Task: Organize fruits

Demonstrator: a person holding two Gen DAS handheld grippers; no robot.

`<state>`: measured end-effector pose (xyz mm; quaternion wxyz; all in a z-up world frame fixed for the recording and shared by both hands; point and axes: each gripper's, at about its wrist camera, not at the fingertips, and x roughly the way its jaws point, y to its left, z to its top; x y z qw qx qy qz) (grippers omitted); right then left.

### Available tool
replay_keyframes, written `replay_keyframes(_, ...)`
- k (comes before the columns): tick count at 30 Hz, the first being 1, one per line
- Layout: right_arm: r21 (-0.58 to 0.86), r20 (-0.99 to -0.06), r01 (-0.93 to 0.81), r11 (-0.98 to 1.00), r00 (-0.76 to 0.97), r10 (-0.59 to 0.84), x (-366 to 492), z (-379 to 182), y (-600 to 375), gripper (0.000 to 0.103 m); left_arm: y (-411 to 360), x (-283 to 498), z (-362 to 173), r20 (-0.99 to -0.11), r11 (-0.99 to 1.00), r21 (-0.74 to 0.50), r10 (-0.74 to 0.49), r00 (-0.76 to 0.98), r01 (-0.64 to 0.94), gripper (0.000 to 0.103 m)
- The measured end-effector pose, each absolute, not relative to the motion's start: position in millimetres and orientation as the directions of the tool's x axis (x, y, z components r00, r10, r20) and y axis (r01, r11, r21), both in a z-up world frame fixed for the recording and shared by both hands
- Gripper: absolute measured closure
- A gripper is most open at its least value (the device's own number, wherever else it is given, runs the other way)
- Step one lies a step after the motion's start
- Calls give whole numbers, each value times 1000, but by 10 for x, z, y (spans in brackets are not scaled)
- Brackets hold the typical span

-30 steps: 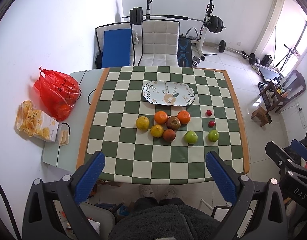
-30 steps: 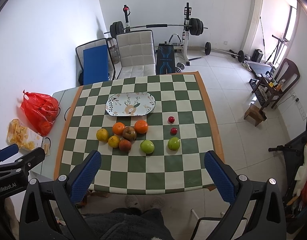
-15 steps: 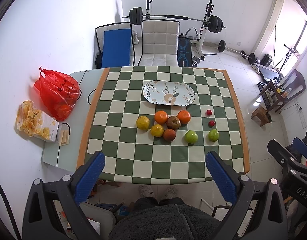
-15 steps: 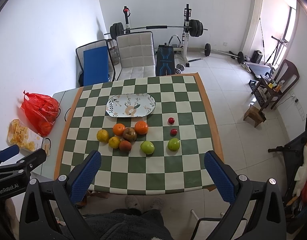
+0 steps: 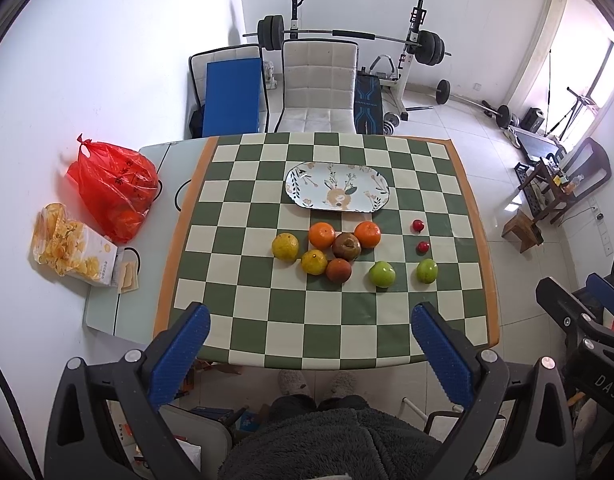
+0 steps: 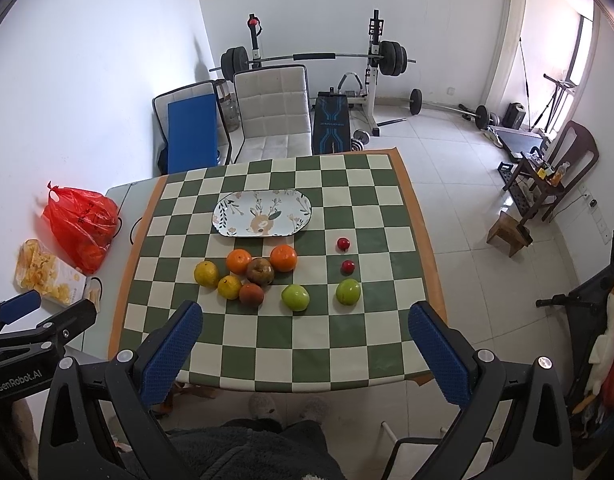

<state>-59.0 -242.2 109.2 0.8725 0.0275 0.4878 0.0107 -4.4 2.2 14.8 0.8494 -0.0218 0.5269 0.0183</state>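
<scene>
Basically at square one here. Nothing sorted yet: oval patterned plate point(image 5: 337, 191) sitting bare on the checkered worktop point(image 5: 243, 324), all the fruit loose just in front of it, none on it.

Fruit rundown:
- tight cluster left of centre: two oranges point(image 5: 322, 235) point(image 5: 367, 234), two yellowish citrus point(image 5: 285, 246) point(image 5: 314, 262), a brownish fruit point(image 5: 346, 246) in the middle, a reddish-brown one point(image 5: 338, 270) at the near edge, most of them touching or nearly so
- two green apples point(image 5: 382, 274) point(image 5: 427, 270) off to the right, apart from each other
- two tiny red fruits point(image 5: 417, 225) point(image 5: 422, 247) further right, too small to name for sure

Left claw point(image 5: 309, 354) spread wide, blue pads point(image 5: 179, 354) empty, hanging high above the near edge of the worktop. Right claw point(image 6: 307, 354) same story: released, gripping nothing, well above the fruit. So pretty much everything left to do, presumably grouping by kind or loading the plate, hard to say which from the task wording alone.

View differences: right wrist view catches the left claw's black body point(image 6: 35, 344) poking in at lower left, plus a wooden chair point(image 6: 575, 160) and a white bird-shaped thing point(image 6: 605, 340) at far right. Left wrist view shows more of the side stuff instead: red plastic bag point(image 5: 113, 190) and the snack box point(image 5: 73, 246) on the pale strip of worktop beside the cloth, much bigger and clearer, and the right claw's body point(image 5: 587, 328) at the right edge. Weight bench and chairs behind the worktop visible in both.
</scene>
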Motion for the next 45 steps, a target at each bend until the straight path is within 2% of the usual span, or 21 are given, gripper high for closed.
replay_keyframes(19, 64, -852, 2, 998, 522, 54, -469, 1061, -2479, 0, 23, -50, 141, -895, 998, -17, 10, 445, -57, 0)
replay_keyframes(22, 67, -851, 5, 998, 522, 55, -485, 1029, -2496, 0, 53, -40, 151, -889, 997, -7, 29, 458, -75, 0)
replay_keyframes(26, 99, -844, 22, 995, 532, 72, -311, 952, -2454, 0, 212, 75, 73, -851, 983, 90, 160, 500, -162, 0)
replay_keyframes(30, 154, -862, 26, 988, 492, 121, -17, 525, -2519, 0, 456, 312, -261, -833, 950, 182, 286, 474, -253, 0)
replay_keyframes(34, 236, -891, 9, 972, 400, 213, 378, -108, -2464, 0, 699, 657, -903, -883, 931, 233, 323, 341, -280, 0)
replay_keyframes(39, 339, -906, 51, 940, 288, 311, 861, -1161, -2380, 0, 907, 1116, -1633, -971, 951, 142, 188, 147, -274, 0)
replay_keyframes(45, 385, -919, 155, 910, 150, 363, 1502, -2181, -2004, 4, 1154, 1745, -2492, -999, 952, -19, -28, -27, -307, 3)
